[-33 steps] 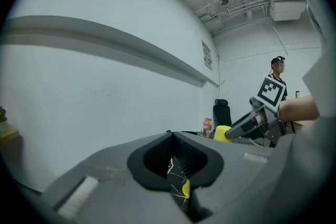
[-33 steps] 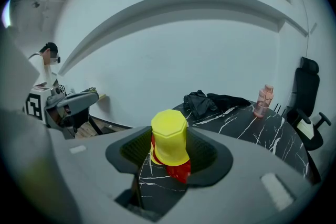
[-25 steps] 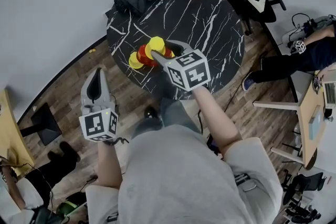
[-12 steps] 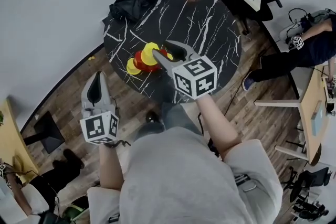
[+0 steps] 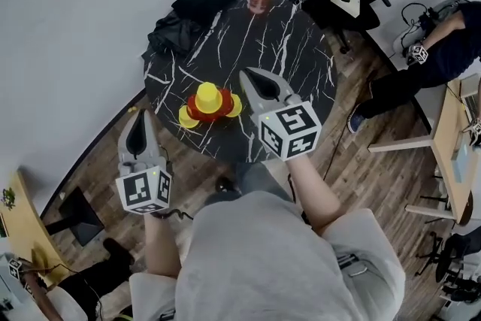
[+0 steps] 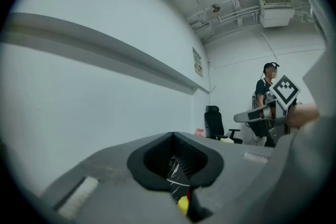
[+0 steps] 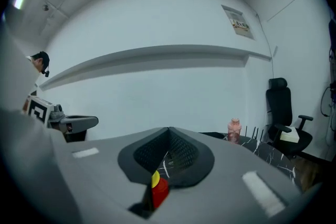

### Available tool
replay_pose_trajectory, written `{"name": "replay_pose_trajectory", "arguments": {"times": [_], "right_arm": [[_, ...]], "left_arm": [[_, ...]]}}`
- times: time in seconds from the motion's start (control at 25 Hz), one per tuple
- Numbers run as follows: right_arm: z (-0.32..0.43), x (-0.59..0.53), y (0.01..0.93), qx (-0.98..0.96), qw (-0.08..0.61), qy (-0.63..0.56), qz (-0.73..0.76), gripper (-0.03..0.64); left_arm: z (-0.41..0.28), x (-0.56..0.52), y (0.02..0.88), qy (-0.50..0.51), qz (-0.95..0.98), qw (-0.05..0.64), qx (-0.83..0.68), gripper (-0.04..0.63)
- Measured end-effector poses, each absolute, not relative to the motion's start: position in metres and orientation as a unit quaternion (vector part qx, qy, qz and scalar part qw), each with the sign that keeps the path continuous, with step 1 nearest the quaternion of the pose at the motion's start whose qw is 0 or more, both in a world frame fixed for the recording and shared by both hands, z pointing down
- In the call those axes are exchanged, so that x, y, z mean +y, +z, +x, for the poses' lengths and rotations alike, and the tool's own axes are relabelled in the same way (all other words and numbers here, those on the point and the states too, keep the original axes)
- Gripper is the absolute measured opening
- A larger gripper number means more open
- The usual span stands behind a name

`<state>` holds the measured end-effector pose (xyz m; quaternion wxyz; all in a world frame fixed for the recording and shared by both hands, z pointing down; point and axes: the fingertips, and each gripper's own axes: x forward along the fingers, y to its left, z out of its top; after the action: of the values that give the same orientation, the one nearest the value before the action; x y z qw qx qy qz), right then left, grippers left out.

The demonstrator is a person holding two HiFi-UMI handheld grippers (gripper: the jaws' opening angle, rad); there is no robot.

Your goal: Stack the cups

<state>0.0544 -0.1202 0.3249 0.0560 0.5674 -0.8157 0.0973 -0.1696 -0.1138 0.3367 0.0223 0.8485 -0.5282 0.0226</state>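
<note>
Cup stack (image 5: 208,102) stands by the table's (image 5: 293,34) near edge, left of centre, yellow cup topping red, more yellow flanking the base; long axis upright, top cup seemingly mouth-down. Right gripper (image 5: 250,74) hangs beside it, jaws just closed on nothing; left gripper (image 5: 138,115) off the near-left edge, jaws together, empty. Placing looks done; any further cup needs reopened jaws.

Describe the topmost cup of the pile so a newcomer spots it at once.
Start at the round black marble table; near its edge closest to the person stands a cluster of cups. The topmost cup is the yellow one at the centre, sitting on the red cups; the other yellow cups poke out lower, at either side.
</note>
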Motion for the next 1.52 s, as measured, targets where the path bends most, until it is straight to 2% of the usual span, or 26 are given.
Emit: {"name": "replay_pose_trajectory", "arguments": {"times": [0.88,1.52], "right_arm": [[0.135,-0.08,0.268,-0.746,-0.002,0.012,0.665,0.002],[0.148,-0.042,0.248,-0.724,-0.025,-0.017,0.689,0.0]], "left_arm": [[-0.124,-0.128,0.267,-0.023,0.877,-0.018,-0.479,0.006],[-0.122,-0.104,0.238,-0.067,0.882,-0.031,-0.465,0.006]]}}
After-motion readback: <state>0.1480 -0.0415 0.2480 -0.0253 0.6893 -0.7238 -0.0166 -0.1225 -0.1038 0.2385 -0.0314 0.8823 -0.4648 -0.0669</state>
